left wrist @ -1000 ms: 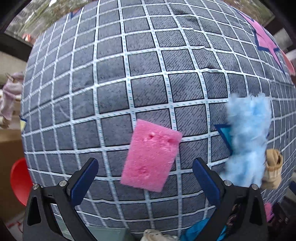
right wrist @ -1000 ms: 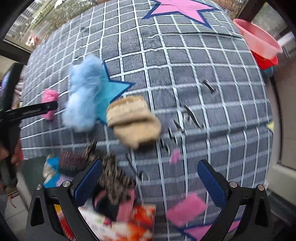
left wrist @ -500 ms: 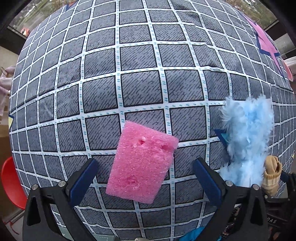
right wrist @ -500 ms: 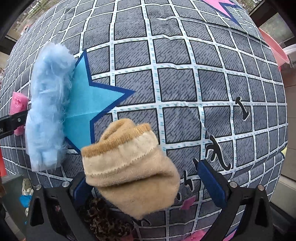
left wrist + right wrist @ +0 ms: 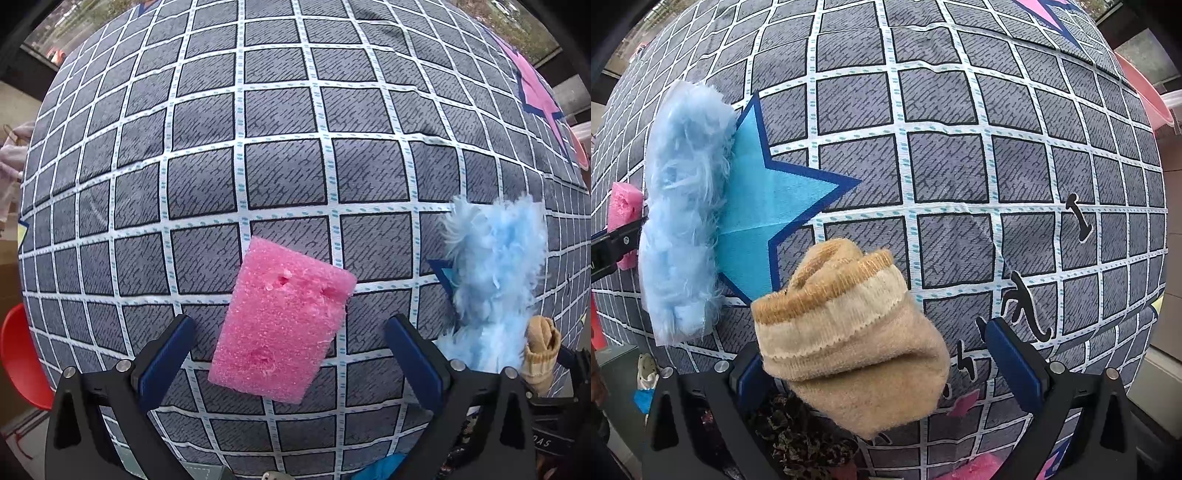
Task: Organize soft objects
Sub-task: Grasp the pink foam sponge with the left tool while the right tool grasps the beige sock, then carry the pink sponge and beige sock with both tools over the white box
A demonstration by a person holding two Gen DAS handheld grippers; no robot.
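tan sock (image 5: 849, 343) hides right gripper's (image 5: 886, 358) left finger tip; dark patterned fabric (image 5: 805, 446) under claw cut off by frame edge.

Since a second ago the right gripper (image 5: 886, 354) has closed in on the rolled beige knit sock (image 5: 849, 339); the left gripper (image 5: 291, 354) neared the pink rectangular foam sponge (image 5: 280, 325), now at its 12 o'clock.

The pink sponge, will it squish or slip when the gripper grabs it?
The pink sponge looks like dented, porous foam, so it probably squishes. Its rough surface likely grips rather than slips. It lies flat, so it shouldn't roll.
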